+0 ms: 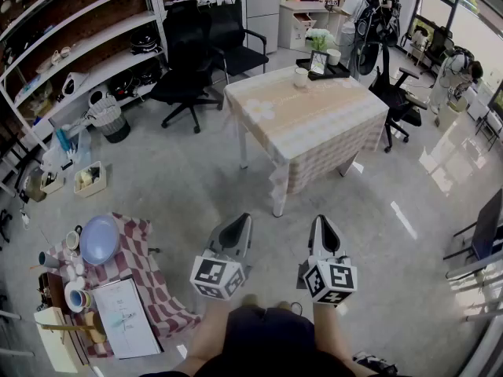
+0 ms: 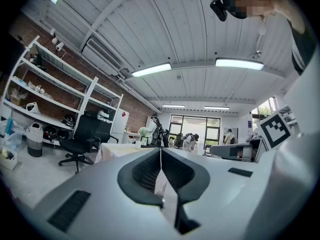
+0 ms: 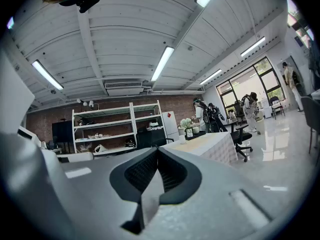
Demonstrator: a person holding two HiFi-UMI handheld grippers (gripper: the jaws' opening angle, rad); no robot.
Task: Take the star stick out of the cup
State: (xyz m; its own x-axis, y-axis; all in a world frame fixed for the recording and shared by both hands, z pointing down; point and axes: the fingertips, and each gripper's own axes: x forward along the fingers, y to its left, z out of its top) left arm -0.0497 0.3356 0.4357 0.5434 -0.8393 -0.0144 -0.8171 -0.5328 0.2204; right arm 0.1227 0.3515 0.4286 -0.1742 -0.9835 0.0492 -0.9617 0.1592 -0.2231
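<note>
Grey-white tools both closed and empty, well apart from the bench.

Side by side near the person's body, above the grey floor (image 1: 196,187): left hand-held gripper (image 1: 240,225) and right hand-held gripper (image 1: 323,225). Each gripper's own view shows its jaws pressed together with nothing between them. White cup (image 1: 301,76) stands at the far edge of the check-clothed bench (image 1: 314,124), just left of a dark tray (image 1: 336,73). Star stick too small to make out from here. Black office chair (image 1: 185,73) stands left of the bench.
</note>
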